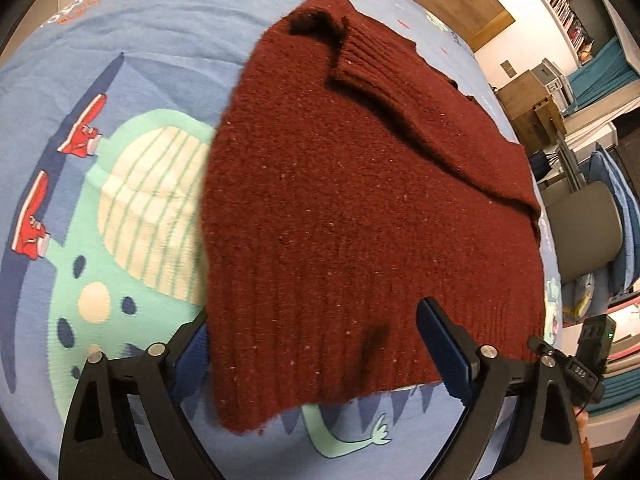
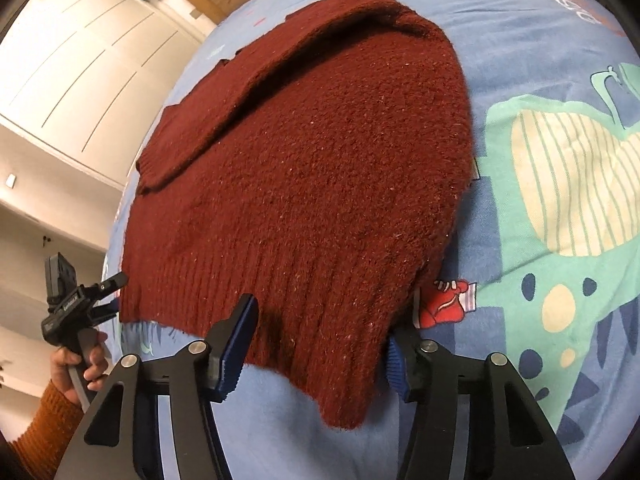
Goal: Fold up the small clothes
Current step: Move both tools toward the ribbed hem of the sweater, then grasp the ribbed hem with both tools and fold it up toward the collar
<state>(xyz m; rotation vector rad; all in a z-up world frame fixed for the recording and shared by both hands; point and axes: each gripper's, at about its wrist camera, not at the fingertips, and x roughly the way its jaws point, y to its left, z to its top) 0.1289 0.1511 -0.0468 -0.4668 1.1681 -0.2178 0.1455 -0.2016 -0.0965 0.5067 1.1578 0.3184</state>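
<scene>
Two tongs, left (image 1: 320, 356) and right (image 2: 320, 340), each parted astride the maroon sweater's (image 1: 360, 200) ribbed hem.

The left gripper (image 1: 320, 356) pointed steeply down, jaws spread wide. The right gripper (image 2: 324, 344) tilted likewise, jaws partly apart, perhaps not yet pinching. A hand (image 2: 82, 364) in an orange sleeve (image 2: 44, 428) clasped the left handle.

Both wrist views overlook 1 sweater (image 1: 360, 208).
</scene>
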